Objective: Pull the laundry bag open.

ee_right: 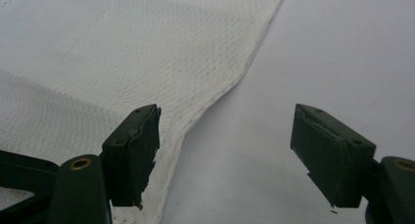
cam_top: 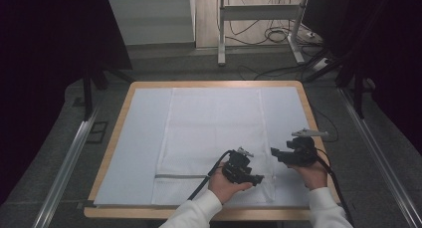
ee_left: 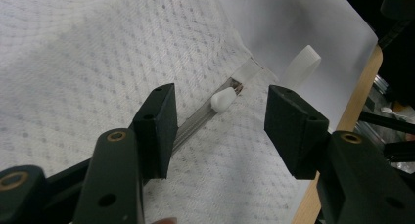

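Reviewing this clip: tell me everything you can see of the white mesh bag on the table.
The white mesh bag is a long rectangle of dotted net fabric lying flat, slightly rippled, on a pale sheet over the wooden table. A grey zipper runs across its near end, with a white pull tab and a white loop at the corner. The left claw stands open around the pull tab, not pressing it; the right claw is open over the bag's edge.

One white mesh laundry bag (cam_top: pixel 214 138) lies on one pale sheet (cam_top: pixel 139 138) covering one wooden table (cam_top: pixel 117 123). The bag has one zipper (ee_left: pixel 200 121) with one white pull tab (ee_left: pixel 222 99) and one white loop (ee_left: pixel 303 65). Two grippers: left gripper (cam_top: pixel 256 179), right gripper (cam_top: pixel 274 152).
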`<state>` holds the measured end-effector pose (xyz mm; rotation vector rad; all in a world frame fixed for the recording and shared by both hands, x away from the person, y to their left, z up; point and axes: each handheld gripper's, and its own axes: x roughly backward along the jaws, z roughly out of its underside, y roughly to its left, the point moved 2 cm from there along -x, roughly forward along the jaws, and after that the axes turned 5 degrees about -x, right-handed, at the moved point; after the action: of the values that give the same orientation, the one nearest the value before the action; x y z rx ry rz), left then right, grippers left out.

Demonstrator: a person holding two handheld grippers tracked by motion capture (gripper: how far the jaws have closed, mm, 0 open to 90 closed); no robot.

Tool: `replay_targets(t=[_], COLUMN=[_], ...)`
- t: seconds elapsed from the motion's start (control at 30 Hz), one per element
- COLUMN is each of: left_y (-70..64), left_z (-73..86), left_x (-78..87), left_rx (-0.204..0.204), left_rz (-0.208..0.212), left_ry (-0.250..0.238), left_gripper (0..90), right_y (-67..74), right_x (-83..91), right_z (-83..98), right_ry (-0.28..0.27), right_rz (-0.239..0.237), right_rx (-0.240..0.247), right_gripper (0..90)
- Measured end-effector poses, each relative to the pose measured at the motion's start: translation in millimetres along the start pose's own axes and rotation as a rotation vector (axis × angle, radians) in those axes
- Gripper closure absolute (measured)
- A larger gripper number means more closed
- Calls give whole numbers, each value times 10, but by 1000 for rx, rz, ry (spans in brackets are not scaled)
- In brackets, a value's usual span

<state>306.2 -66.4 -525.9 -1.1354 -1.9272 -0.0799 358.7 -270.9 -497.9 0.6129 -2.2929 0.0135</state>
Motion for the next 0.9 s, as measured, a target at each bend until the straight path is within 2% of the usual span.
replay_targets(t=[0.3,0.53,0.9], left_y=[-37,-62,-60], left_z=[-9,-11,-13], left_x=[-52,-28,-104], left_rx=[0,-6,2], left_rz=[10,33,38], left_ry=[4,-1,17], left_gripper=[503,542,548], right_y=[-2,-4,0], right_x=[-2,0,-4], right_z=[0,-2,1], right_ry=[1,-1,2], right_rz=[3,5,6], right_rx=[-2,-1,1], right_gripper=[259,259,259])
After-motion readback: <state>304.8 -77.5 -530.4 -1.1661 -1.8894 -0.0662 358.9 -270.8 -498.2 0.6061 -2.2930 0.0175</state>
